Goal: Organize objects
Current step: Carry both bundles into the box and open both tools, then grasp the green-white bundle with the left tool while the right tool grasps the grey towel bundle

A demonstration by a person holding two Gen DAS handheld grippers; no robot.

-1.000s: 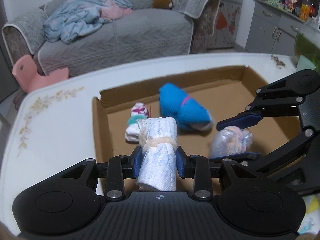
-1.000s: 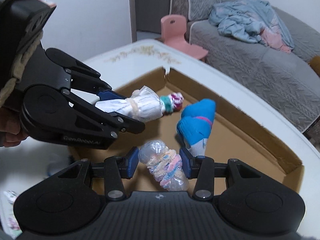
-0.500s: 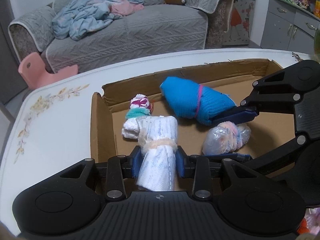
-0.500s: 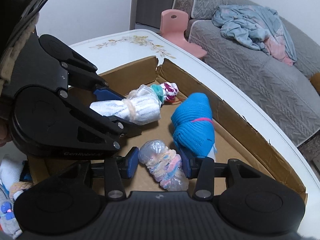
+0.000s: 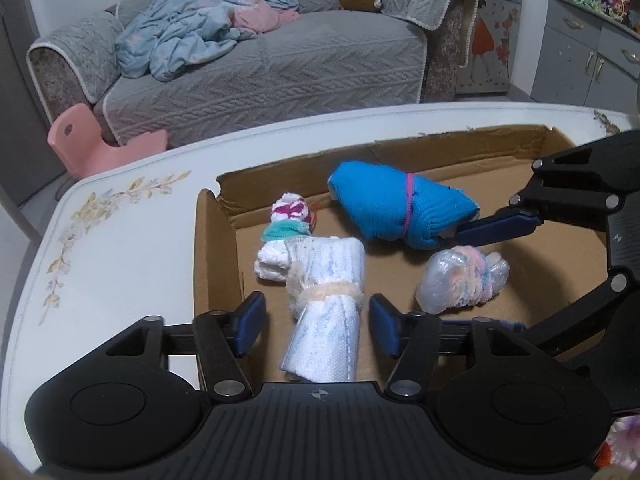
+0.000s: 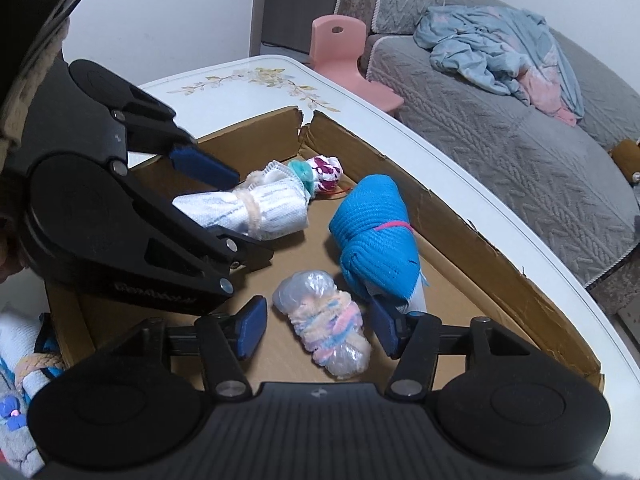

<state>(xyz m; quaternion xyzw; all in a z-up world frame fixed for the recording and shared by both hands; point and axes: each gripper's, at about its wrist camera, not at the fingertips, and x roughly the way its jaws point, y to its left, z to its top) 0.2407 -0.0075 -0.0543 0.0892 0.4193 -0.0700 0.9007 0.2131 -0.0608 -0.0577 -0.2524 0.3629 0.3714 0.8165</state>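
Four bundles lie in the cardboard box; the left gripper and right gripper have just been opening, fingers now clear of the white roll and the pastel bundle; more socks wait outside.

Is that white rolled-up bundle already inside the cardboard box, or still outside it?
Inside. The white bundle lies on the floor of the cardboard box; the left gripper has just been opening, its pads clear of the bundle between them.

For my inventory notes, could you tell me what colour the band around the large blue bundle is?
Pink band on the blue bundle; clearest in the right wrist view.
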